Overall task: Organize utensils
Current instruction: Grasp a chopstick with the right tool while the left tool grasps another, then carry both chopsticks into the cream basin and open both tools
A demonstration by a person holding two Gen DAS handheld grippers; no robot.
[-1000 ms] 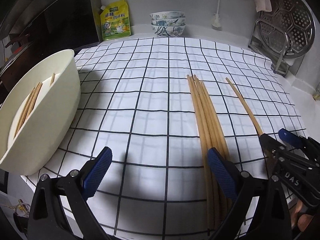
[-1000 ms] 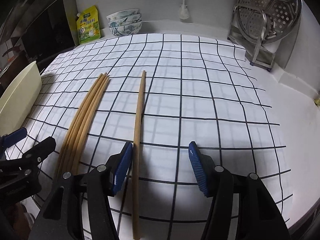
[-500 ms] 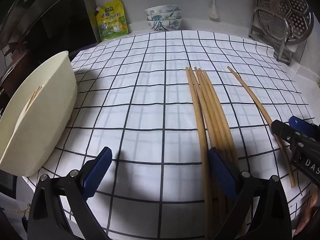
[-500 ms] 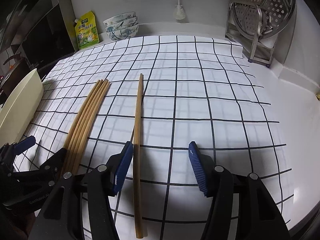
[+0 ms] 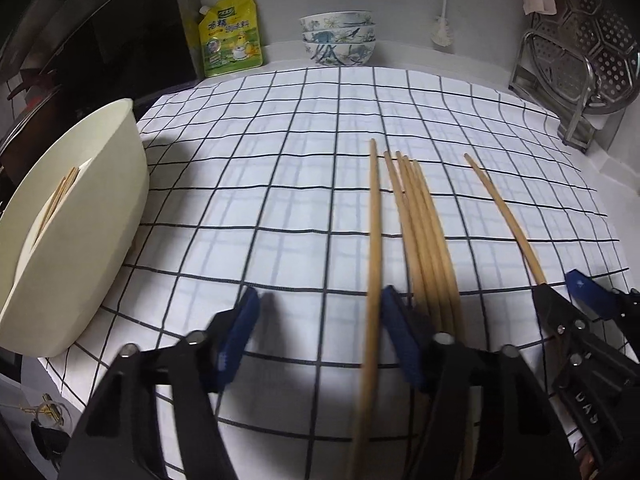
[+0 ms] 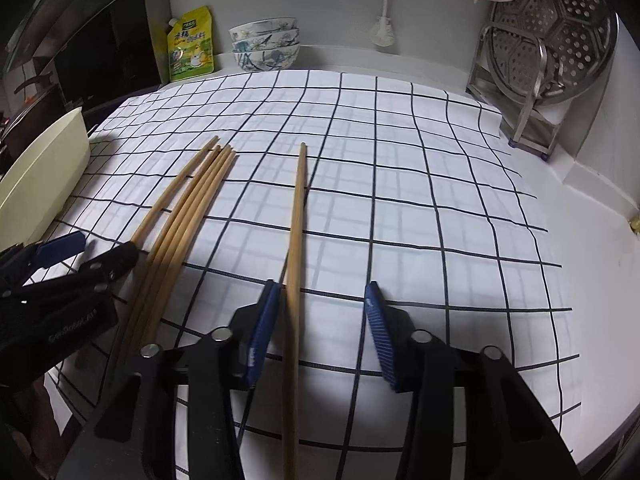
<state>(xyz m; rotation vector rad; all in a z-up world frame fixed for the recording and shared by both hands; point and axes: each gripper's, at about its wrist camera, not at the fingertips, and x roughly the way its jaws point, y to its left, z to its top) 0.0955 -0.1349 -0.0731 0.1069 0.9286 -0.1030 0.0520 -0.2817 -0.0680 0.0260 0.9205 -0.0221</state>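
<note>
Loose chopsticks (image 5: 428, 240) lay side by side on the checked cloth (image 5: 280, 200), one apart (image 6: 296, 240). Each lay lengthwise between spread, empty jaws of the left gripper (image 5: 320, 332) and right gripper (image 6: 320, 320), probably for pickup toward the cream bin (image 5: 100, 220), which held others.

Stacked bowls (image 5: 338, 38), yellow pouch (image 5: 231, 39), steamer rack (image 6: 550, 44)
</note>
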